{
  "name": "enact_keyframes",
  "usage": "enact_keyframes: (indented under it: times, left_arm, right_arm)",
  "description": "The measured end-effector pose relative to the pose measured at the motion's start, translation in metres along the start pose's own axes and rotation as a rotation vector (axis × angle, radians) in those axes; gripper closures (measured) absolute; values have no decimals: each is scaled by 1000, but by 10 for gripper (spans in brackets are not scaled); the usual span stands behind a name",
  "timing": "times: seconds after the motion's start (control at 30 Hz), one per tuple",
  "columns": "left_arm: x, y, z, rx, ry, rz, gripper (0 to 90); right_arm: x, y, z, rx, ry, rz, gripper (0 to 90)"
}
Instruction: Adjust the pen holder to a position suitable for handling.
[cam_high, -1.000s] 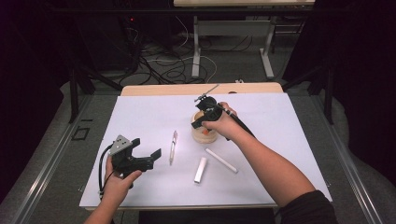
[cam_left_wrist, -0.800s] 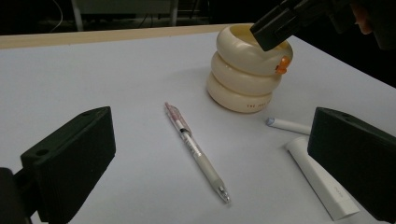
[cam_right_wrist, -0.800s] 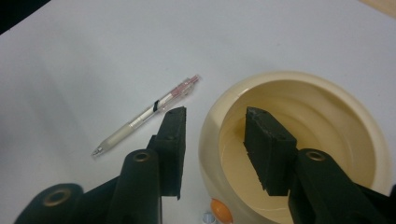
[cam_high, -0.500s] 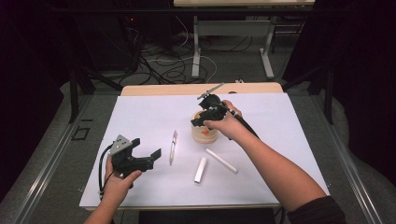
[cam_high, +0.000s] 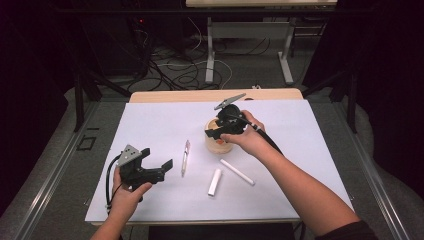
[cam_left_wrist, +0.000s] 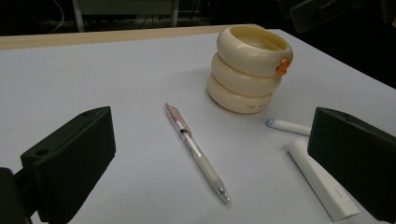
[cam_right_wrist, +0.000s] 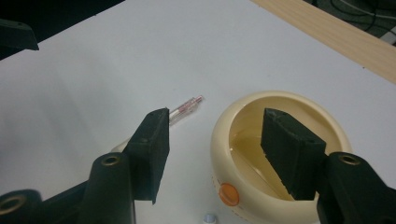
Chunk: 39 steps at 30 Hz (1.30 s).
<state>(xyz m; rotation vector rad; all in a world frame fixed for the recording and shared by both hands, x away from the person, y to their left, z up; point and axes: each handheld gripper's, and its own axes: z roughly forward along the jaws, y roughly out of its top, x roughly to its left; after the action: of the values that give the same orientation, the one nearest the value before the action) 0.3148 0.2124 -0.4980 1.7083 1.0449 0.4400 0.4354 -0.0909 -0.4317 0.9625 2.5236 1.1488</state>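
Observation:
A cream ringed cup (cam_high: 220, 143) with an orange dot stands mid-table. My right gripper (cam_high: 214, 133) hovers just over it, pointing down. Its jaws have just been opening and hold nothing; in the right gripper view (cam_right_wrist: 215, 135) one jaw hangs outside the cup's rim (cam_right_wrist: 243, 114) and the other over its hollow, with neither pad touching. A clear pen (cam_high: 185, 156) lies left of the cup. My left gripper (cam_high: 157, 157) rests open on the table, facing the pen (cam_left_wrist: 196, 151) and the cup (cam_left_wrist: 247, 70).
Two white sticks lie in front of the cup, a thick one (cam_high: 215, 181) and a thin one (cam_high: 237, 171). A white sheet (cam_high: 150, 120) covers the table, and its wooden edge (cam_high: 175, 95) shows at the back. Dark floor and cables lie beyond.
The right gripper has lifted slightly above the cup and its jaws have spread wider. The left gripper has stayed where it was.

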Motion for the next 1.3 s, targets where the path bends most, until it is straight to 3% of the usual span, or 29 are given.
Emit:
enact_keyframes:
  times: [0.33,0.7,0.93,1.3]
  left_arm:
    - [0,0,0,-4,1,0,9]
    - [-1,0,0,-1,4,1,9]
    - [-1,0,0,1,7,5,9]
    - [0,-1,1,4,7,3,9]
  right_arm:
    - [9,-14,-16,-52,-60,-38,392]
    - [13,-35,-35,-111,-68,-49,382]
    - [13,-51,-41,-144,-89,-34,373]
    - [7,-74,-42,-178,-83,-2,314]
